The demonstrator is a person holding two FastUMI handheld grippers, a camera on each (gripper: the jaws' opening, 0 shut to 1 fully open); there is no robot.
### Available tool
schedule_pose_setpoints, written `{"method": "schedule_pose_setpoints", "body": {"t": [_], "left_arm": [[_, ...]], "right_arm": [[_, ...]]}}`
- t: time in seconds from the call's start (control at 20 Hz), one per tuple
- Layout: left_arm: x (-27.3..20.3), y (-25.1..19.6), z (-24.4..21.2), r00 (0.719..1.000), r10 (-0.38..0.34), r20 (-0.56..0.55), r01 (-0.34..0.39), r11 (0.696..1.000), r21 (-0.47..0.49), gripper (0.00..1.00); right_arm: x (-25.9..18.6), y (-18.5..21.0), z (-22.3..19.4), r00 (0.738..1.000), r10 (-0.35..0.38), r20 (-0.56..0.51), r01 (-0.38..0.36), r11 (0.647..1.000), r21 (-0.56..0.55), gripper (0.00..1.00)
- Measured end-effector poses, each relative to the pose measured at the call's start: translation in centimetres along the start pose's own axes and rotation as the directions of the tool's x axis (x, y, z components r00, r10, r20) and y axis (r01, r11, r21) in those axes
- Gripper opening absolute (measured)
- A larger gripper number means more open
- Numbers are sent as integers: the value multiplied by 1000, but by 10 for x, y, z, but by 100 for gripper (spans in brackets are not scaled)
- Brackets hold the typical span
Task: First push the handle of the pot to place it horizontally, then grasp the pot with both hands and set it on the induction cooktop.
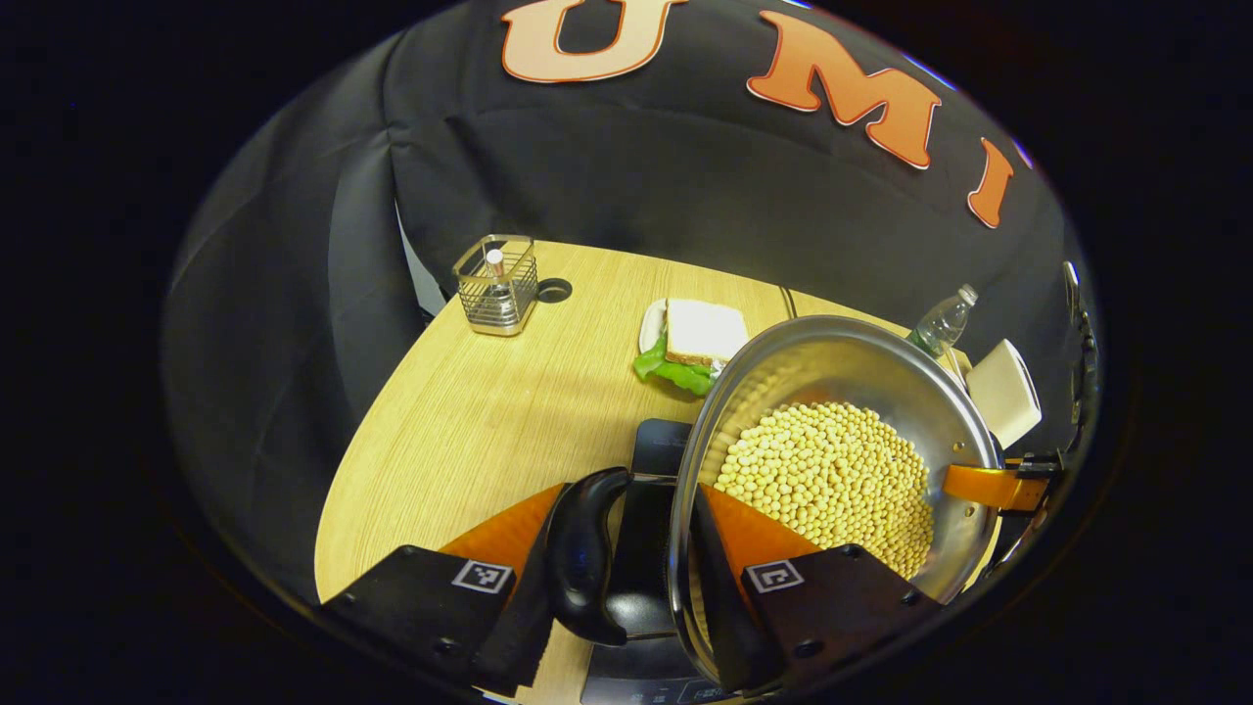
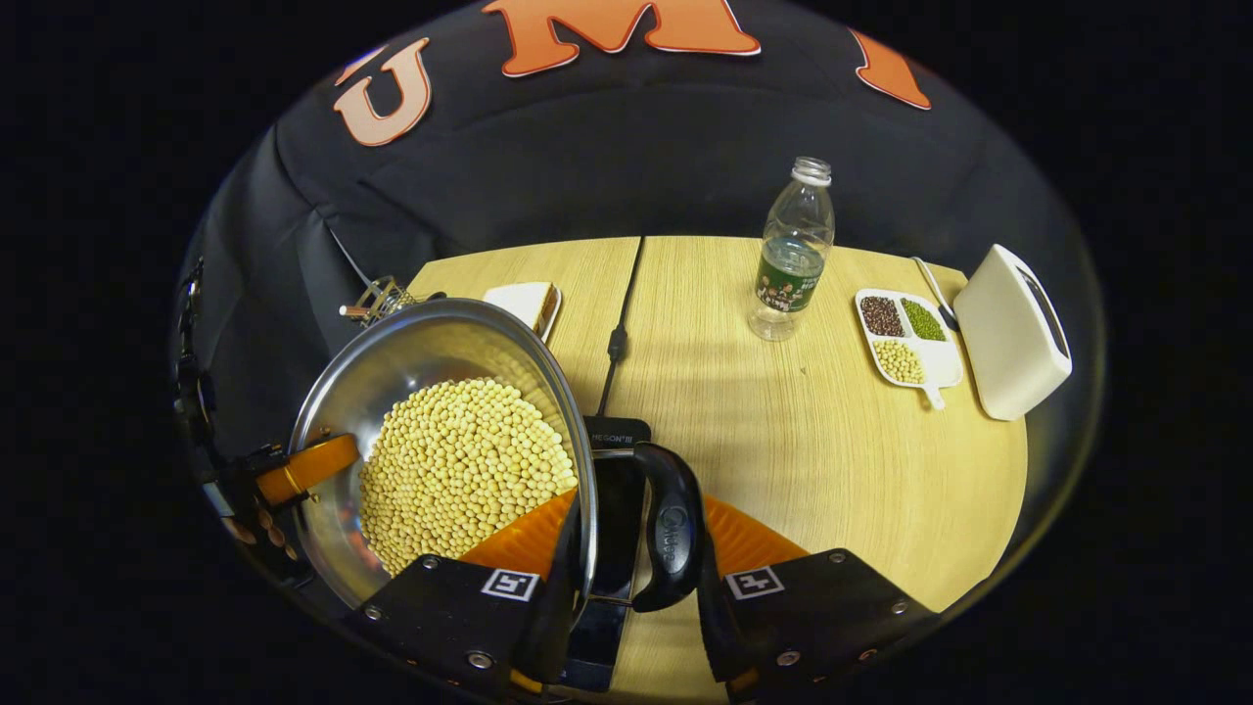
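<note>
Below me a light wooden table (image 2: 783,460) carries a wire caddy (image 1: 497,284) near its far corner, a sandwich with lettuce on a plate (image 1: 693,338), a clear bottle (image 2: 791,255), a divided dish of beans (image 2: 905,338), a white box (image 2: 1008,333), and the black induction cooktop (image 2: 615,490) with its cable (image 2: 619,333) running away across the tabletop.

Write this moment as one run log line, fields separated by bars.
stage: carrying | left gripper: shut on pot handle | right gripper: shut on handle | pot above induction cooktop
</note>
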State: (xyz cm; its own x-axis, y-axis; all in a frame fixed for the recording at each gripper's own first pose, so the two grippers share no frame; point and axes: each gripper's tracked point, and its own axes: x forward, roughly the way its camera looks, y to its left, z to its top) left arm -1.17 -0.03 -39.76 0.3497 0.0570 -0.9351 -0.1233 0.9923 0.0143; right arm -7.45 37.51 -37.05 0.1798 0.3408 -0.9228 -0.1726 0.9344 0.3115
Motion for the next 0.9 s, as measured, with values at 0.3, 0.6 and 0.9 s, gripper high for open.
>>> {"method": "schedule_pose_setpoints", "body": {"t": [0.3, 0.6, 0.9], "left_arm": [[-1, 3, 8, 1000, 1, -18, -1, 1000, -12, 72], [-7, 2, 3, 999, 6, -32, -7, 1000, -13, 72], [-5, 1, 6, 1000, -1, -28, 0, 1000, -29, 72]], "right_arm": [[18, 9, -4, 1000, 0, -14, 0, 1000, 5, 55], [35, 8, -10, 1000, 6, -24, -6, 1000, 13, 55], [35, 6, -8, 1000, 5, -7, -5, 1000, 17, 55]]}}
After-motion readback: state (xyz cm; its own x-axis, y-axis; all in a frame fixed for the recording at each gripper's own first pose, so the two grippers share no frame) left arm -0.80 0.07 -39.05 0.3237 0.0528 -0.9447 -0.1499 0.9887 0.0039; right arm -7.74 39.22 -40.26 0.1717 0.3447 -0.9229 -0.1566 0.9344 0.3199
